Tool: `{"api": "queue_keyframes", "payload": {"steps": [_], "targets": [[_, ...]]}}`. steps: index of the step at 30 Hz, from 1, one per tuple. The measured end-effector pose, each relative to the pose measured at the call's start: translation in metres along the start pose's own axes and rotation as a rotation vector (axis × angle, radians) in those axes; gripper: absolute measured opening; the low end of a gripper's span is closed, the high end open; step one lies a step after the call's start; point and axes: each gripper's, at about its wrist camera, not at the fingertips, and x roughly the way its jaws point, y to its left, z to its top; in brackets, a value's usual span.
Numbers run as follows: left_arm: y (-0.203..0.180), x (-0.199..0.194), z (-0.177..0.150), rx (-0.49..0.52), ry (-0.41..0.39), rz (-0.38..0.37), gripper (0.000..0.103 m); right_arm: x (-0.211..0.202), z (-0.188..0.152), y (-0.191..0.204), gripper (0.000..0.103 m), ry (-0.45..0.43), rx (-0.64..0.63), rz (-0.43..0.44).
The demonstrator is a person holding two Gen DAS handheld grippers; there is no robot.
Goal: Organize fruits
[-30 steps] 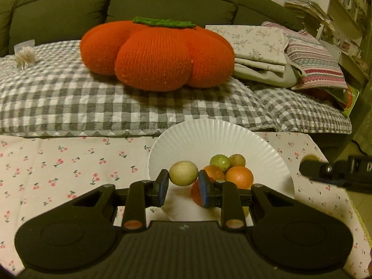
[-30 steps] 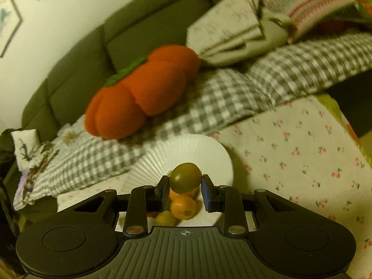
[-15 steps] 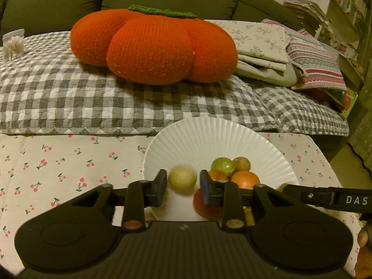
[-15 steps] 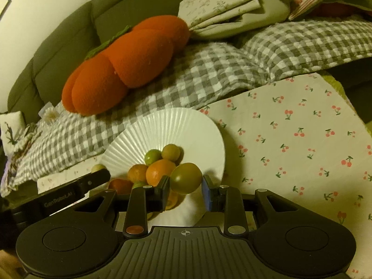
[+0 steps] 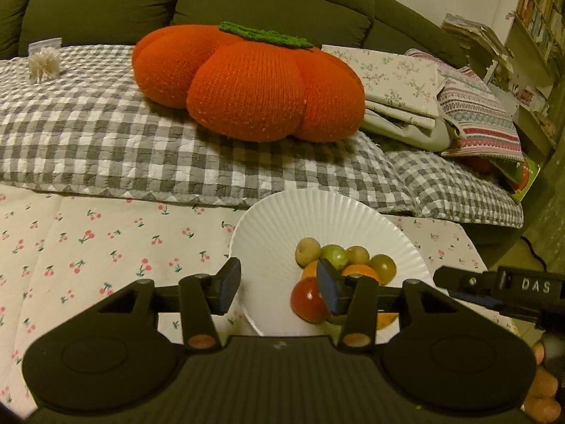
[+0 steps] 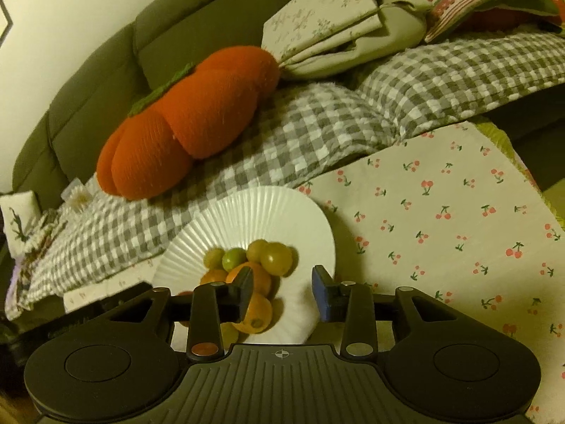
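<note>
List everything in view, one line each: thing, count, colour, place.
plate: one, white, ribbed, on the tablecloth
fruits: a pile, exact count unclear; green-yellow, orange, one red; on the plate
tablecloth: one, white with cherries, under the plate
pumpkin cushion: one, orange, green top, on the blanket
blanket: one, grey-white check, over the sofa seat
sofa: one, dark green, behind
folded linens: a stack, pale, right of the cushion
left gripper: black, open, empty
right gripper: black, open, empty
</note>
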Motion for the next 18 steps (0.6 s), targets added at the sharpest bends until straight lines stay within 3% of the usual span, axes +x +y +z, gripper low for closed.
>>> {"api": "queue_keyframes", "payload": {"steps": [3, 8, 14, 18], "targets": [[-0.005, -0.014, -0.005, 0.019, 0.003, 0.026, 0.047, -0.006, 0.001, 0.000, 0.040, -0.011, 0.020, 0.006], [-0.015, -0.043, -0.015, 0.073, -0.017, 0.148, 0.049, -0.017, -0.005, 0.010, 0.041, 0.011, 0.022, 0.011], [-0.017, -0.077, -0.028, 0.080, -0.046, 0.204, 0.055, -0.042, -0.026, 0.038, 0.041, 0.026, -0.082, 0.019], [-0.021, -0.096, -0.036, 0.091, -0.065, 0.218, 0.060, -0.063, -0.044, 0.052, 0.048, 0.003, -0.165, 0.006]]}}
